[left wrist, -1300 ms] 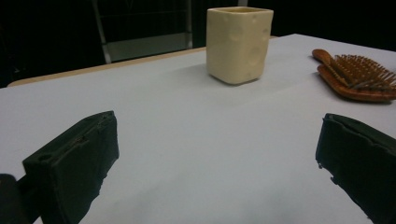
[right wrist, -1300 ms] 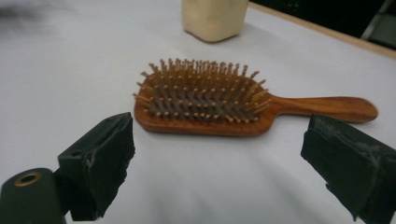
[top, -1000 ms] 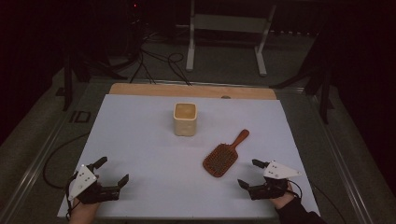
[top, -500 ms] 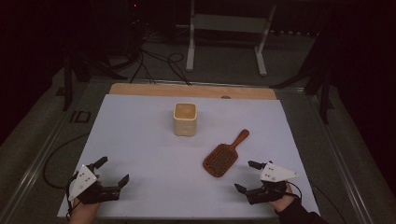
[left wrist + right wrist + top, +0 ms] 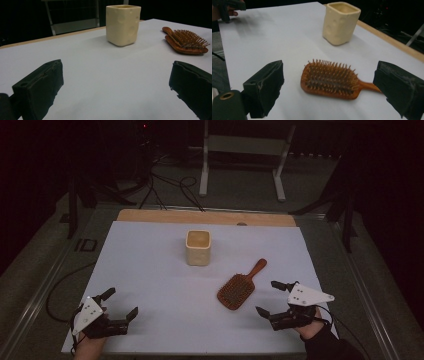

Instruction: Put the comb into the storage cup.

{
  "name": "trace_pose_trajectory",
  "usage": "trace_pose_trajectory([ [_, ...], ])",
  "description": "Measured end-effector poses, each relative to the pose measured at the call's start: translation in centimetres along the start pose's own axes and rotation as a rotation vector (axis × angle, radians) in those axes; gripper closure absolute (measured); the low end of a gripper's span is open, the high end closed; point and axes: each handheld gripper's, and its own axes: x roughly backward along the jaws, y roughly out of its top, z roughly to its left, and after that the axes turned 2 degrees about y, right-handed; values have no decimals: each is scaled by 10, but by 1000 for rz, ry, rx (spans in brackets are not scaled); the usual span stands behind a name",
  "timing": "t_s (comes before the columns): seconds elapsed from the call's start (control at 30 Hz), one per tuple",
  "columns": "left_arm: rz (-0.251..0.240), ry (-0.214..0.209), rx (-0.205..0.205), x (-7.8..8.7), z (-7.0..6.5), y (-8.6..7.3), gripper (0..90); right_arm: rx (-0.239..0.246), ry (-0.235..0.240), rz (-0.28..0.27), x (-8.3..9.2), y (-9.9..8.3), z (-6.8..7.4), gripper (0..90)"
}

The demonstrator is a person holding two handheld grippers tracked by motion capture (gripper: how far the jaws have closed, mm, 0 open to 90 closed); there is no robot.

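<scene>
The wooden hairbrush lies flat on the white table sheet, bristles up, straight ahead of the right gripper and framed between its two black pads in the right gripper view, though nothing touches it yet. Those jaws stand wide apart, wide enough to take the brush head or its handle, which reads as a line-up for a grasp. The handle runs off toward the right-hand pad and away from the left-hand one, so the slimmer part sits on that side (the easier part to pinch, I would judge).

Beyond the fingertips, farther up the sheet, stands the cream square cup, upright and open at the top, well apart from the brush; it looks like a likely holder for it, handle down.

The left gripper rests low near the table's near edge, jaws also spread and empty, pointed toward the cup, with the brush off past its right-hand pad. It seems parked out of the way, or ready to steady the cup.
</scene>
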Motion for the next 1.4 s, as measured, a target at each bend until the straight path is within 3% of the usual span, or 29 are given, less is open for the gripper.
trace_pose_trajectory([
  [0.27, -5, 0, 5, 1, 1, 0, 1, 35, -21, -22, 1, 23, -15, 87],
  [0.57, -4, 0, 4, 1, 1, 0, 2, 32, -31, -16, -6, 31, -31, 87],
  [0.97, -9, -2, 2, 1, 1, 0, 1, 22, -47, 18, -36, 44, -65, 88],
  [1.4, -8, -1, 0, 2, 1, 0, 2, -18, -59, 76, -70, 37, -99, 89],
])
